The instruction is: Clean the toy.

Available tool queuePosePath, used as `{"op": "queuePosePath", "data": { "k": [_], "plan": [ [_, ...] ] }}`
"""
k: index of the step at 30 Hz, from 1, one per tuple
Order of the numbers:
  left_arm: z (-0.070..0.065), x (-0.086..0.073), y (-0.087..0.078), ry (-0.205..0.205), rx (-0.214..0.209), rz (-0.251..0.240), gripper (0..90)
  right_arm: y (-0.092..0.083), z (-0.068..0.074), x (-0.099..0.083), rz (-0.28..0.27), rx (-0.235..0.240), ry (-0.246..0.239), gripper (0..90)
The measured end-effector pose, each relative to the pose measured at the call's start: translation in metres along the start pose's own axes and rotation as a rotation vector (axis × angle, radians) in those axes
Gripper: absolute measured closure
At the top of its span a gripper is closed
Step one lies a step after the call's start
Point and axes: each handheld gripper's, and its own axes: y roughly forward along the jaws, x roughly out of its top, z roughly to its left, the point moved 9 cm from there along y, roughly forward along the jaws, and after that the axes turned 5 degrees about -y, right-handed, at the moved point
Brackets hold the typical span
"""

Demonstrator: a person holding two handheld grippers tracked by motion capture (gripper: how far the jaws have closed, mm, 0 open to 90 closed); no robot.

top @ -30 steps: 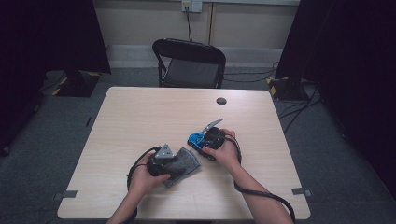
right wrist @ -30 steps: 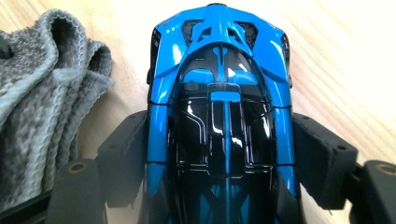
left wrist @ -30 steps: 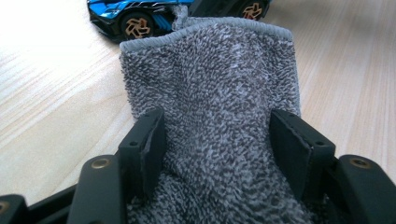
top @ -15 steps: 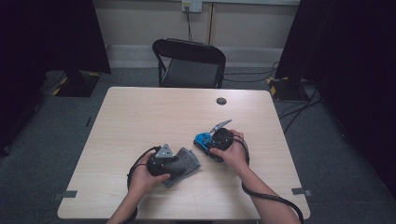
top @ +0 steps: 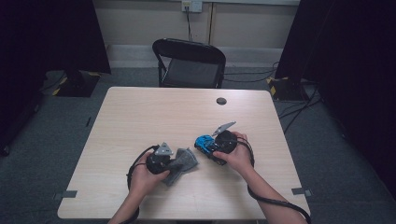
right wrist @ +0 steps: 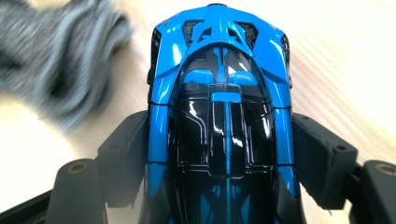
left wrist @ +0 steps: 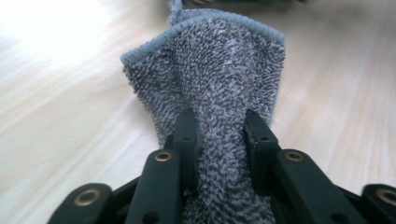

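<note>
Blue toy car [right wrist: 223,116] pinched between the jaws of the right claw [top: 215,148], pads pressing on both flanks, nose pointing away along the jaws. Seen from the high view at the right of centre on the pale wooden bench [top: 154,112], in the person's right hand [top: 237,156].

Grey terry cloth [left wrist: 219,84] just left of the car, close but apart from it, lying bunched on the bench. Left claw [top: 173,161] clamped on a fold of that cloth, jaws just closed further, the pile squeezed into a ridge between the pads and fanning out beyond them.

Small dark round thing [top: 221,101] well apart, near the far edge of the bench. Black folding chair [top: 189,63] behind the bench. Cables trailing from both claws over the near edge.
</note>
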Motion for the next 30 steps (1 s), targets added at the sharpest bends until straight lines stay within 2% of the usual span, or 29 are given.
{"op": "queuePosePath", "data": {
  "k": [2, 5, 6, 9, 10, 13, 15, 17, 18, 21, 23, 25, 26, 28, 30],
  "plan": [
    [0.018, 0.009, -0.011, -0.071, 0.046, -0.062, 72.6, -0.003, 0.002, 0.000, -0.004, -0.001, -0.017, 26.2],
    [0.038, 0.021, -0.018, -0.168, 0.081, -0.116, 72.5, -0.006, 0.009, 0.003, -0.010, 0.018, -0.040, 26.2],
    [0.044, 0.025, -0.018, -0.196, 0.091, -0.124, 72.5, -0.007, 0.011, 0.004, -0.014, 0.022, -0.045, 26.2],
    [0.057, 0.029, -0.014, -0.225, 0.125, -0.097, 72.4, -0.009, 0.019, 0.009, -0.025, 0.040, -0.065, 26.2],
    [0.060, 0.031, -0.012, -0.225, 0.132, -0.092, 72.4, -0.010, 0.021, 0.010, -0.026, 0.044, -0.077, 26.2],
    [0.059, 0.031, -0.001, -0.164, 0.142, -0.031, 71.0, -0.008, 0.029, 0.014, -0.023, 0.053, -0.104, 26.2],
    [0.053, 0.028, 0.009, -0.143, 0.124, -0.001, 67.6, -0.005, 0.032, 0.013, -0.017, 0.062, -0.110, 26.1],
    [0.051, 0.023, 0.015, -0.142, 0.120, 0.016, 55.5, -0.002, 0.032, 0.011, -0.008, 0.061, -0.109, 26.2],
    [0.049, 0.023, 0.017, -0.141, 0.110, 0.005, 48.4, 0.000, 0.033, 0.010, -0.010, 0.063, -0.106, 26.1],
    [0.048, 0.023, 0.012, -0.133, 0.104, -0.008, 32.0, 0.000, 0.034, 0.007, -0.010, 0.071, -0.100, 26.2],
    [0.046, 0.021, 0.001, -0.123, 0.111, -0.007, 27.2, -0.001, 0.033, 0.005, -0.004, 0.067, -0.099, 26.2],
    [0.044, 0.015, -0.010, -0.112, 0.109, 0.007, 25.8, -0.002, 0.032, 0.003, -0.008, 0.065, -0.103, 28.4],
    [0.043, 0.008, -0.014, -0.114, 0.100, 0.029, 24.3, -0.003, 0.032, 0.003, -0.012, 0.069, -0.099, 28.4],
    [0.042, -0.004, -0.014, -0.113, 0.102, 0.066, 21.9, -0.003, 0.032, 0.001, -0.005, 0.068, -0.101, 28.4],
    [0.044, -0.009, -0.009, -0.121, 0.101, 0.054, 23.0, 0.000, 0.032, -0.001, 0.009, 0.059, -0.104, 28.5]
  ]
}}
